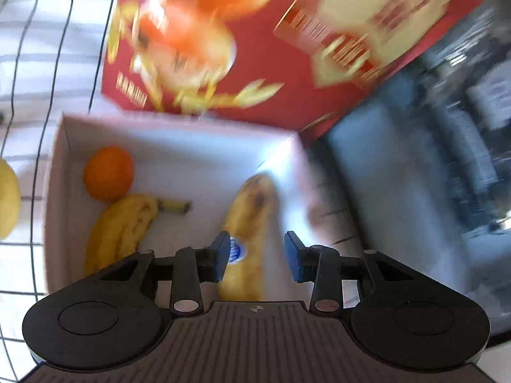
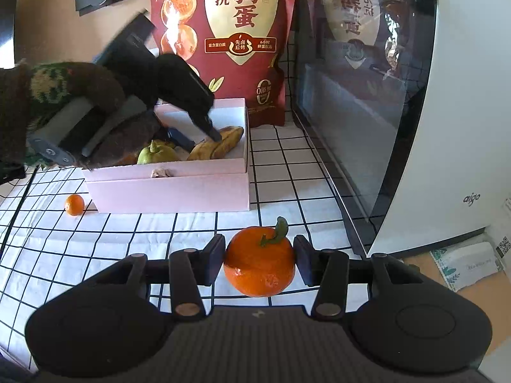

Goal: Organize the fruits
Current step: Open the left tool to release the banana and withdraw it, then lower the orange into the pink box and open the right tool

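Left to right, right wrist view unless noted.

Small mandarin [image 2: 74,204] loose on the checked table [image 2: 287,172], just beside the pink box [image 2: 166,191]. Not yet boxed.

Person's sleeve [image 2: 57,86] carries the left tongs [image 2: 194,137] down into the box. Left wrist view: jaws apart, a stickered banana [image 1: 249,223] between the pads, one pad near the sticker, clear gap at the other. Cannot tell whether it is being set down or picked up. Also in the box: an orange [image 1: 108,173] touching a second banana [image 1: 121,226] at the left wall. A green-yellow citrus [image 2: 156,154] sits near the front wall. A yellow fruit [image 1: 8,198] lies outside the box at the frame edge.

Red snack bag [image 2: 223,41] stands behind the box; white appliance [image 2: 447,95] at far right.

Right tongs [image 2: 259,261] clamped on a leafed tangerine [image 2: 259,265], held short of the box.

Judgement: roughly half done. Several fruits are boxed; tangerine, small mandarin and the yellow fruit remain.
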The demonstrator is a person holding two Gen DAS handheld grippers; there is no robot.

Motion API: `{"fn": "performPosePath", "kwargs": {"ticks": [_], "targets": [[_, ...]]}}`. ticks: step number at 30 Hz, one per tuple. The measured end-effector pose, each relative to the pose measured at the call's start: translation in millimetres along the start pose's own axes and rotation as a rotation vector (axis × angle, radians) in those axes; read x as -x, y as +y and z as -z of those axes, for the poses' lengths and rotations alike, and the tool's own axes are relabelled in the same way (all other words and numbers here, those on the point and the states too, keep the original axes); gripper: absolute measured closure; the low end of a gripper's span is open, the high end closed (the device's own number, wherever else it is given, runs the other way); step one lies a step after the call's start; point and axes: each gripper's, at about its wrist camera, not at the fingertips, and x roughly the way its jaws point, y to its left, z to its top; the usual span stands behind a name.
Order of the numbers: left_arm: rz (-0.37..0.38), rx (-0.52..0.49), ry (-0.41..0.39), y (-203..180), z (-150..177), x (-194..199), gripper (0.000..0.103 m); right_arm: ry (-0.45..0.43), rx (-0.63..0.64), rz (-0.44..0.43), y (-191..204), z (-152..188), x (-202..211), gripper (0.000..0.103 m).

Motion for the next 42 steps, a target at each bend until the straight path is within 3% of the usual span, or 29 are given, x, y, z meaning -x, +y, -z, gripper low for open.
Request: {"fn": "performPosePath", "kwargs": {"ticks": [4,8,11,15,19,24,30,34,38,42], "targets": [[0.047,-0.082,-0.176,-6,23,70,0.062,-0.016,0.013,-0.008,0,-6,-1,0.056],[-0.089,-0.156,-0.302,8,76,119,0.062,-0.070,0.028,-0.047,2,-31,-4,0.056],[-0.210,-0.102,-0.276,30,115,130,0.062,-0.115,0.058,-0.097,15,-61,-15,0.056],[-0.245,0.011,-0.259,56,155,141,0.062,-0.132,0.096,-0.172,39,-101,-49,0.056],[-0.297,-0.004,-0.232,67,176,153,0.062,-0.103,0.095,-0.239,59,-128,-89,0.056],[-0.340,0.036,-0.250,88,187,164,0.062,-0.071,0.125,-0.222,82,-133,-131,0.056],[-0.353,0.066,-0.225,102,194,168,0.062,0.064,0.103,-0.238,88,-125,-175,0.056],[-0.333,0.051,-0.206,102,193,162,0.062,0.098,0.088,-0.256,84,-121,-174,0.055],[-0.315,0.033,-0.183,99,191,154,0.062,0.027,0.096,-0.238,77,-116,-145,0.044],[-0.306,0.009,-0.183,93,188,150,0.062,-0.025,0.136,-0.227,74,-103,-110,0.042]]}}
